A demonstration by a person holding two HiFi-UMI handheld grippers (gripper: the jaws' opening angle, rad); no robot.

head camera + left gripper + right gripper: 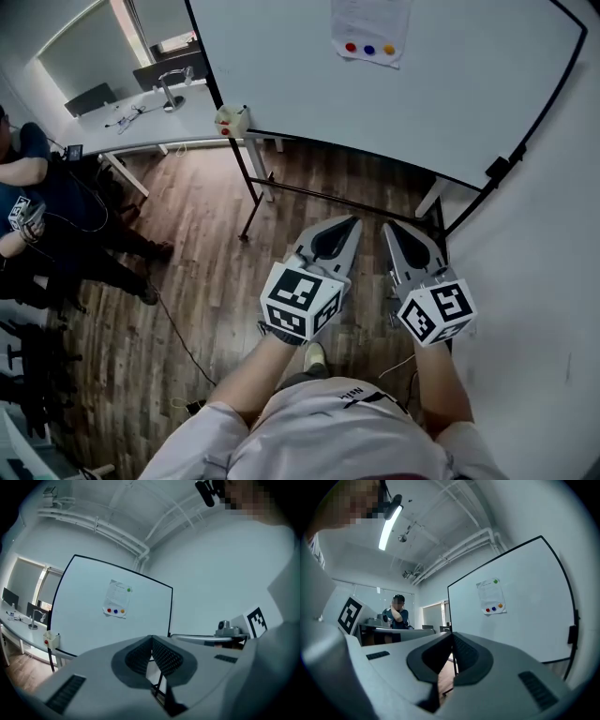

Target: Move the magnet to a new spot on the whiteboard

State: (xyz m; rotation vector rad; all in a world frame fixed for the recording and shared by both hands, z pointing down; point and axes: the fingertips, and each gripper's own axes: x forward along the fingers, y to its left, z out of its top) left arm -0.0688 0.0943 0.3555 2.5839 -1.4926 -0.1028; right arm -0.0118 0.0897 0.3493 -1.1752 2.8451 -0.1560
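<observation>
A person is holding the left hand-held gripper and right hand-held gripper, both clenched on nothing. They are facing a whiteboard, where coloured magnets are sitting on a paper sheet.

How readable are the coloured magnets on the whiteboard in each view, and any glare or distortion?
Head view: the red, blue and orange round magnets sharp on the white paper sheet, black-framed whiteboard edges bowed by the wide lens. Left gripper view: magnets small but distinct, bluish cast, dark corners. Right gripper view: magnets tiny, the ceiling strip light blown out.
</observation>
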